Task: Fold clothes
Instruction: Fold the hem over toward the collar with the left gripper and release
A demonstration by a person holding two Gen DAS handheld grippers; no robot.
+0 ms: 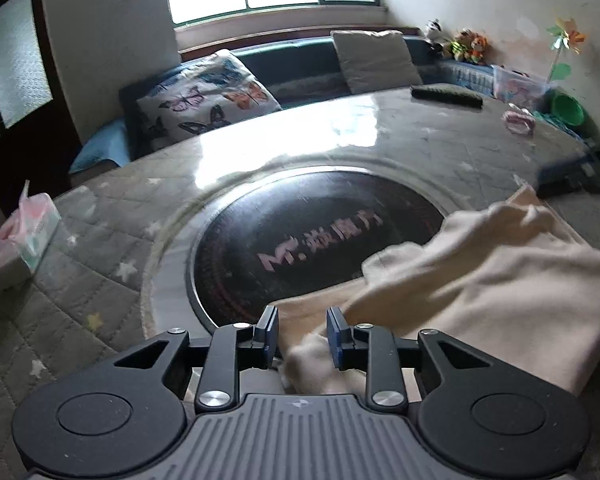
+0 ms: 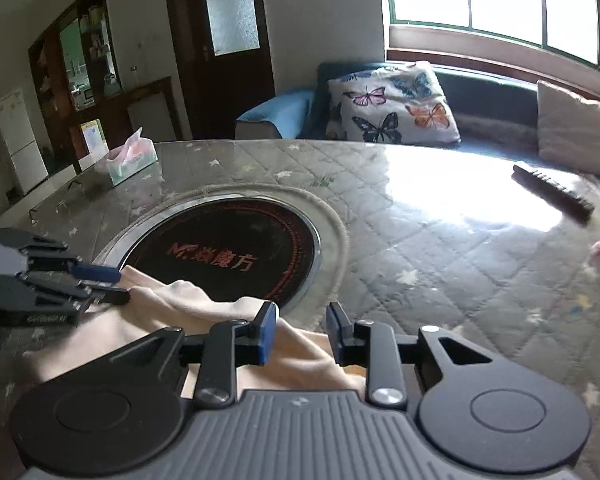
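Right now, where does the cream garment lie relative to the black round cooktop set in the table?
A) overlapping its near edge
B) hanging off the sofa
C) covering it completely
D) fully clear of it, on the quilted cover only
A: the cream garment drapes over the near rim of the black round cooktop, whose centre and printed logo remain uncovered in both wrist views.

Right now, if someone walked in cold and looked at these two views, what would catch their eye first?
Probably the round black glass cooktop with red lettering, set into the middle of the grey quilted star-print table cover. Next, the crumpled cream fabric garment spilling over the cooktop's near edge, with the left gripper and right gripper open over it. Behind, the butterfly-print cushion stands out on the blue sofa.
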